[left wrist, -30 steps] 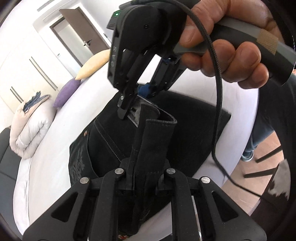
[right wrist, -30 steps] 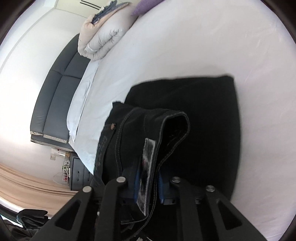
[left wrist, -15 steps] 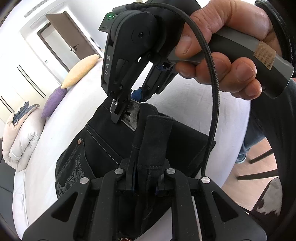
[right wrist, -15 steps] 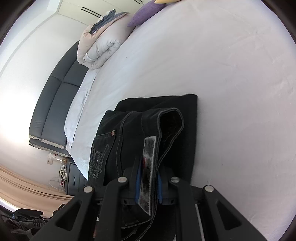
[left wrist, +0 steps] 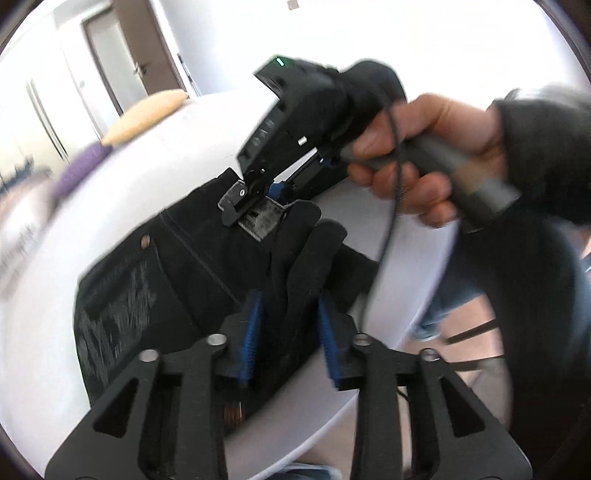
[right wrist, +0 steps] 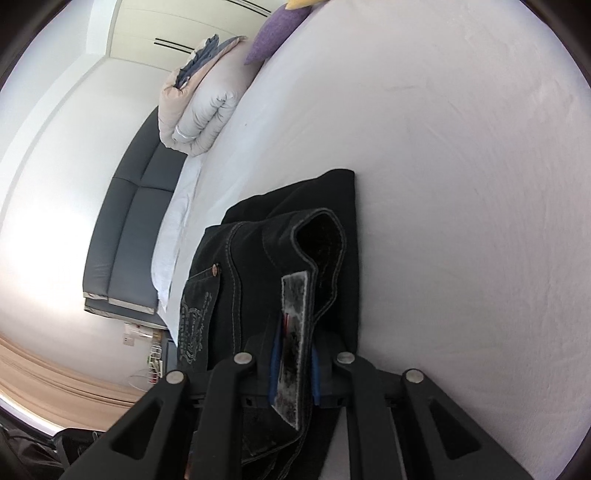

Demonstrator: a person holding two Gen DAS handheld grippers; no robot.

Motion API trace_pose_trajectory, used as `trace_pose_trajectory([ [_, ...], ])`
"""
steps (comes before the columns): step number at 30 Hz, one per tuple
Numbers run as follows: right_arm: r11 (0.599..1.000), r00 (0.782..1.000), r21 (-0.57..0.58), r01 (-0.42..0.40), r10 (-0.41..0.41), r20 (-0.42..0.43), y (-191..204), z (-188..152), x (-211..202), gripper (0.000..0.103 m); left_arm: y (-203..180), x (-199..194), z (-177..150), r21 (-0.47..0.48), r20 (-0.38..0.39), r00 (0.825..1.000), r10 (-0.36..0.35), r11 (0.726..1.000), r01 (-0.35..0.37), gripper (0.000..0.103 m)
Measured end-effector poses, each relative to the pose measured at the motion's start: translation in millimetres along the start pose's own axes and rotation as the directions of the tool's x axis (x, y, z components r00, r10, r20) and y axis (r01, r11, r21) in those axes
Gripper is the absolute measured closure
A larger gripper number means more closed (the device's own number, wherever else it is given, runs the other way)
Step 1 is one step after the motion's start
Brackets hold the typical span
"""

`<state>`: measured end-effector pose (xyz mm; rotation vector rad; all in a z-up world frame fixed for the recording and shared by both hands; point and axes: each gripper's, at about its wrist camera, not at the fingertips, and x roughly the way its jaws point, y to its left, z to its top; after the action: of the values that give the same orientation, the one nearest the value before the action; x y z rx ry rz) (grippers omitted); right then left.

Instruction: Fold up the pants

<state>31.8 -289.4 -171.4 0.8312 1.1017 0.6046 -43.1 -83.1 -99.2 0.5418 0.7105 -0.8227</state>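
Black jeans lie folded on a white bed; they also show in the right wrist view. My left gripper has its blue-padded jaws spread, with the waistband fold standing loose between them. My right gripper is shut on the waistband at its grey patch label, down at the bed surface. In the left wrist view the right gripper pinches that label, held by a hand.
A folded duvet, a purple pillow and a yellow pillow lie at the bed's far end. A dark headboard stands left. The bed edge and floor lie right.
My left gripper's jaws have opened and let go of the waistband. The folded jeans have come down onto the bed, with the right gripper still gripping the label.
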Motion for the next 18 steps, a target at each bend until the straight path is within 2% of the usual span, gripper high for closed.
trace_pose_trajectory([
  [1, 1.000, 1.000, 0.004, -0.002, 0.002, 0.001, 0.2, -0.3, -0.9, 0.091, 8.8, -11.8, -4.9, -0.040, 0.019, 0.999, -0.041, 0.998, 0.042, 0.038],
  [2, 1.000, 1.000, 0.011, -0.004, 0.004, 0.002, -0.1, -0.9, -2.3, 0.089, 21.4, -27.1, -11.0, -0.090, 0.049, 0.996, -0.070, 0.993, 0.074, 0.033],
  [6, 0.999, 0.998, 0.000, 0.047, -0.047, 0.029, 12.0, -5.8, -14.6, 0.077, 71.1, -49.2, -18.6, -0.233, 0.074, 0.995, -0.067, 0.969, 0.083, 0.032],
  [8, 0.996, 0.995, -0.010, 0.089, -0.088, 0.056, 18.8, -7.9, -26.6, 0.072, 114.6, -55.9, -21.7, -0.352, 0.100, 0.992, -0.078, 0.930, 0.108, 0.032],
  [10, 0.988, 0.984, -0.013, 0.152, -0.150, 0.099, 26.1, -11.3, -44.2, 0.068, 148.9, -48.8, -28.1, -0.431, 0.100, 0.991, -0.093, 0.893, 0.128, 0.032],
  [12, 0.990, 0.980, -0.005, 0.138, -0.136, 0.143, 34.0, -13.3, -57.1, 0.068, 182.9, -35.1, -32.5, -0.487, 0.070, 0.990, -0.118, 0.862, 0.138, 0.032],
  [15, 0.995, 0.986, -0.064, 0.078, -0.067, 0.154, 61.5, -20.0, -61.1, 0.068, 205.2, -7.4, -29.3, -0.492, -0.018, 0.992, -0.122, 0.865, 0.098, 0.032],
  [18, 0.991, 0.996, -0.125, 0.042, -0.032, 0.079, 81.7, -30.2, -37.7, 0.068, 212.9, 23.4, -30.0, -0.496, -0.084, 0.984, -0.155, 0.863, 0.094, 0.032],
])
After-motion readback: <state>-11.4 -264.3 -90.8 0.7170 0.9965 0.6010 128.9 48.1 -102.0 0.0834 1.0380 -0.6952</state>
